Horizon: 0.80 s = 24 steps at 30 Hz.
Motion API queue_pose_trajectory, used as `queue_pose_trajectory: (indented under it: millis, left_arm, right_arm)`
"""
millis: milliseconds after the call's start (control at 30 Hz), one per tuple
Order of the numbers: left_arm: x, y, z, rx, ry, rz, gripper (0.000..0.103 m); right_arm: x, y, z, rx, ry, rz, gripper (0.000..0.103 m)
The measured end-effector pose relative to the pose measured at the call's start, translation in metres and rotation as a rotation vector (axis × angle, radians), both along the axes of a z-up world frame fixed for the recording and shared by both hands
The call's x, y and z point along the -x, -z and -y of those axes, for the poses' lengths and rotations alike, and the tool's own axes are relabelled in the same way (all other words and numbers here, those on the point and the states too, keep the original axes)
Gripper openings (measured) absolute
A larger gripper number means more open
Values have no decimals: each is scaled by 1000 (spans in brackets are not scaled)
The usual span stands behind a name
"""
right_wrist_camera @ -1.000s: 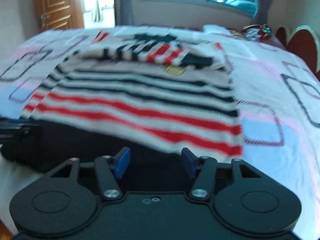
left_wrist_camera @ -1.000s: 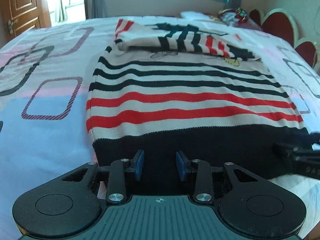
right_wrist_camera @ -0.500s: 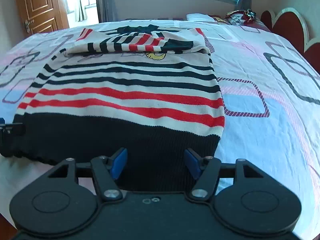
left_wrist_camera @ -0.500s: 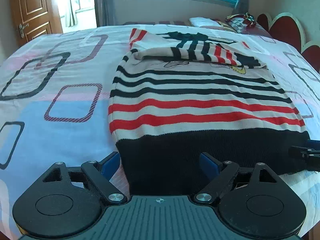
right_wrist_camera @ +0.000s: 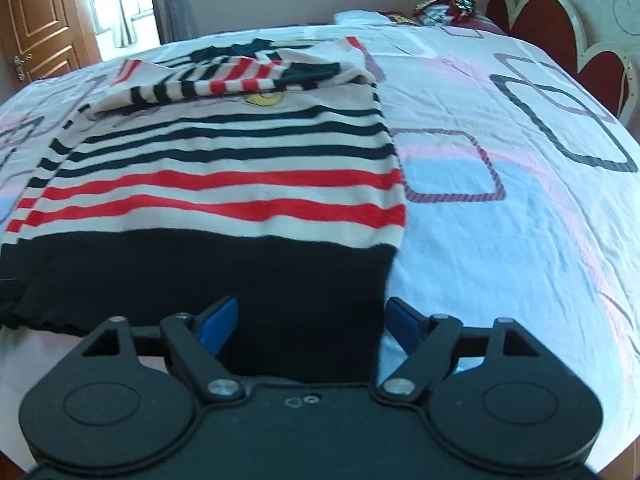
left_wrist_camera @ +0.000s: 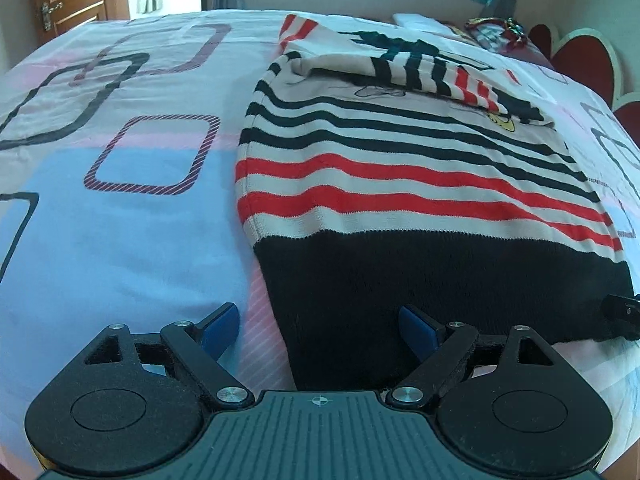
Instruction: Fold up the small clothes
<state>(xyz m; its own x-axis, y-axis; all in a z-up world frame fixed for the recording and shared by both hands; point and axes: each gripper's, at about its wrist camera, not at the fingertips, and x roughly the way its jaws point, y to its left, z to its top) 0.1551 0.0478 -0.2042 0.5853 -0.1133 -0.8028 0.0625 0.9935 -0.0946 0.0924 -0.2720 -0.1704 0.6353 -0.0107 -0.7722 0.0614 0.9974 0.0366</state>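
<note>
A cream sweater [left_wrist_camera: 400, 184] with black and red stripes and a broad black hem lies flat on the bed, its sleeves folded across the chest at the far end. My left gripper [left_wrist_camera: 320, 328] stands open over the hem's near left corner, pads wide apart and not pressing the cloth. In the right wrist view the same sweater [right_wrist_camera: 224, 184] fills the left half. My right gripper [right_wrist_camera: 311, 320] straddles the hem's near right corner; its jaws are opening and the pads are clear of the knit. The right gripper's tip [left_wrist_camera: 624, 316] shows at the hem's far side.
The bedsheet [left_wrist_camera: 120, 248] is white, blue and pink with rounded rectangles. A red scalloped headboard [right_wrist_camera: 560, 40] runs along the right. A pillow and colourful items [right_wrist_camera: 444, 10] lie at the far end. A wooden door [left_wrist_camera: 68, 4] stands at the back left.
Both grippers have opened and let go of the black hem, which now lies flat. The left one shifted left to the hem's corner, the right one rightwards to the other corner.
</note>
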Motion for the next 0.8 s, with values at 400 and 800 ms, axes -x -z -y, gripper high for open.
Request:
queue_pose_trajectory:
  millis: [400, 800]
  left_arm:
    - [-3, -1, -4, 85, 35, 9, 74]
    - [-7, -4, -8, 156, 32, -17, 36]
  right_arm:
    - [0, 2, 11, -80, 36, -22, 71]
    - [-11, 1, 19, -105, 2, -29, 36]
